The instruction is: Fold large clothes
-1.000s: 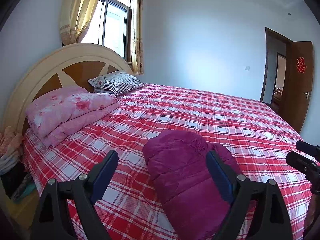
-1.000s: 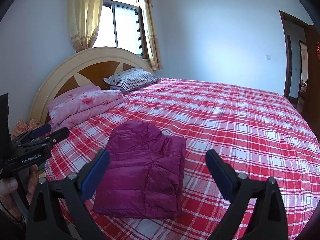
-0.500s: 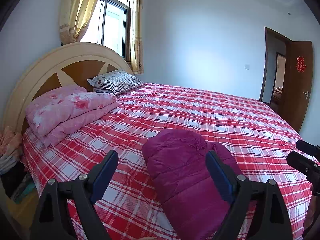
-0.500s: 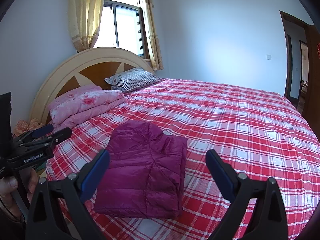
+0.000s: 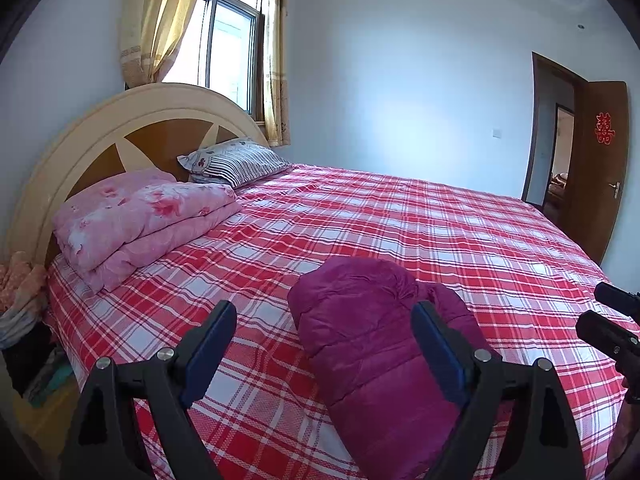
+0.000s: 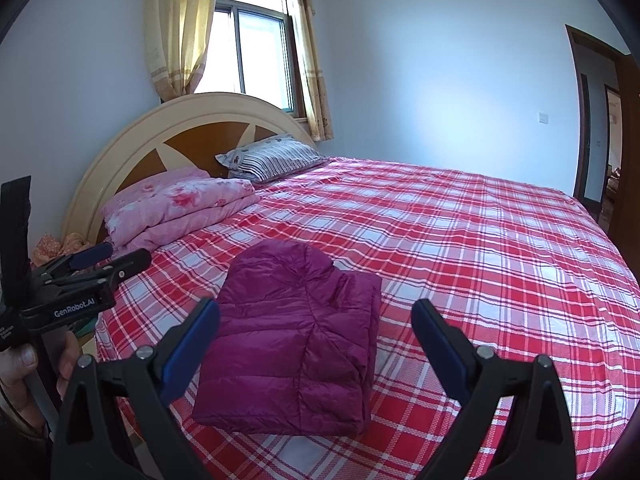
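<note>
A magenta puffer jacket [image 6: 298, 336] lies folded into a compact rectangle near the front edge of the bed, its hood pointing to the headboard. In the left wrist view the same jacket [image 5: 368, 344] lies just ahead and to the right. My left gripper [image 5: 324, 340] hangs open above the bed with nothing between its blue pads. My right gripper [image 6: 316, 336] is open too, held above and short of the jacket, touching nothing. The left gripper [image 6: 100, 264] also shows at the left edge of the right wrist view, in a hand.
The bed carries a red plaid sheet [image 6: 480, 240]. A folded pink floral quilt [image 6: 180, 208] and a striped pillow [image 6: 276, 160] lie by the curved headboard [image 6: 192, 120]. Clothes are piled beside the bed at the left [image 5: 20, 300]. A brown door [image 5: 604, 168] stands open at the right.
</note>
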Demonstrator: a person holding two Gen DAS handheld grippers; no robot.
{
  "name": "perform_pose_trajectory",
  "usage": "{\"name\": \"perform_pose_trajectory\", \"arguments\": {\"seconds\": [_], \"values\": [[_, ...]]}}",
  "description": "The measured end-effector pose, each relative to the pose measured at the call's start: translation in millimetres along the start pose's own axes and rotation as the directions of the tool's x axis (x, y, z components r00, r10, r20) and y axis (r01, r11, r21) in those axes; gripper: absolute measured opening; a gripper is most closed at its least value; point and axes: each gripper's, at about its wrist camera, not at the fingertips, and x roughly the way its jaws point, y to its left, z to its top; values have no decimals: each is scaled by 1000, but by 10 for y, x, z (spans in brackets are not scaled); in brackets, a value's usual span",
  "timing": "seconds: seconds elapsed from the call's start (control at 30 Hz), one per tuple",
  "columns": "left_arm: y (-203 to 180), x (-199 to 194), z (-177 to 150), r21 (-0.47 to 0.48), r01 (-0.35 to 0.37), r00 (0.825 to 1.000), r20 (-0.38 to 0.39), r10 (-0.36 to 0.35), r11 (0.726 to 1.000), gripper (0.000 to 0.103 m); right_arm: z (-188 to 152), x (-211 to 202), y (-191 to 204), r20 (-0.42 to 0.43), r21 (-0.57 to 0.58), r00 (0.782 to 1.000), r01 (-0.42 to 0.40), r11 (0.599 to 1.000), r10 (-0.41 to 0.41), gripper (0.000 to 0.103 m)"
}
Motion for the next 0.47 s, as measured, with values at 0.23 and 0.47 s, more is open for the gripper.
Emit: {"name": "perform_pose_trajectory", "arguments": {"seconds": [0.23, 0.47], "values": [[-25, -5, -34, 28, -27, 999, 18, 26, 999, 89, -12, 8, 9, -2, -2, 1000, -1, 1000, 1, 99], [-86, 4, -65, 56, -37, 999, 27, 35, 998, 89, -19, 13, 12, -5, 0, 1000, 0, 1000, 0, 99]]}}
